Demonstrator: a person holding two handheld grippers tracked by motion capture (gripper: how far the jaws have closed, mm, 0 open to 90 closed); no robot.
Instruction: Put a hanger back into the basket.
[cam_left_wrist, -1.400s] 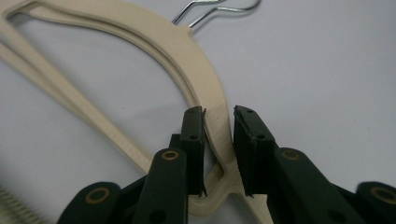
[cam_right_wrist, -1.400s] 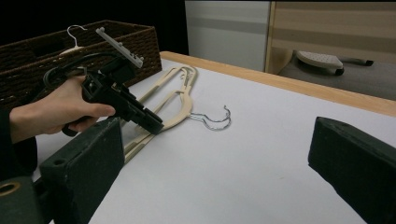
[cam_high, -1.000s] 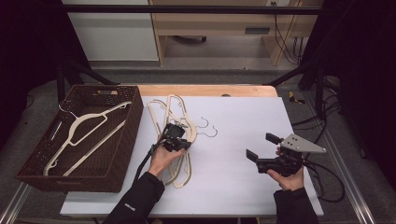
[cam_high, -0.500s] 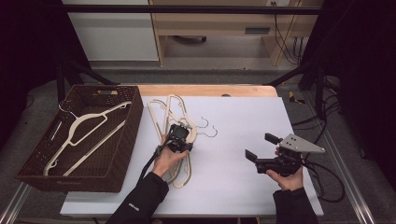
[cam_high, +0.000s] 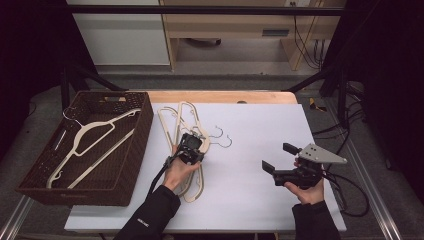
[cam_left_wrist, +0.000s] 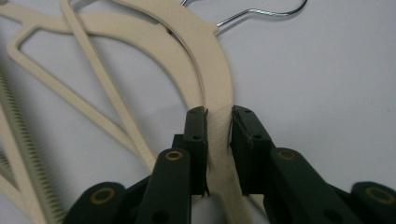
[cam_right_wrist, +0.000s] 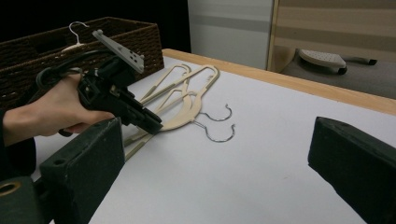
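Observation:
Several cream hangers (cam_high: 184, 120) with wire hooks lie overlapping on the white table top, left of centre. My left gripper (cam_high: 194, 144) rests on this pile, held by a hand. In the left gripper view its jaws (cam_left_wrist: 218, 116) have just been closing, and the pads now press both sides of one cream hanger's curved arm (cam_left_wrist: 212, 70). The same grip appears in the right gripper view, where the left gripper (cam_right_wrist: 156, 127) meets the hanger (cam_right_wrist: 187, 109). My right gripper (cam_high: 277, 157) stands open at the right of the table, nothing between its jaws (cam_right_wrist: 215, 163).
A dark wicker basket (cam_high: 142, 131) stands at the table's left edge with one cream hanger (cam_high: 95, 131) inside. Two wire hooks (cam_high: 223, 139) stick out to the right of the pile. White table top (cam_high: 260, 125) lies between the grippers.
The left gripper has shifted slightly on the hanger pile. The right gripper has kept still.

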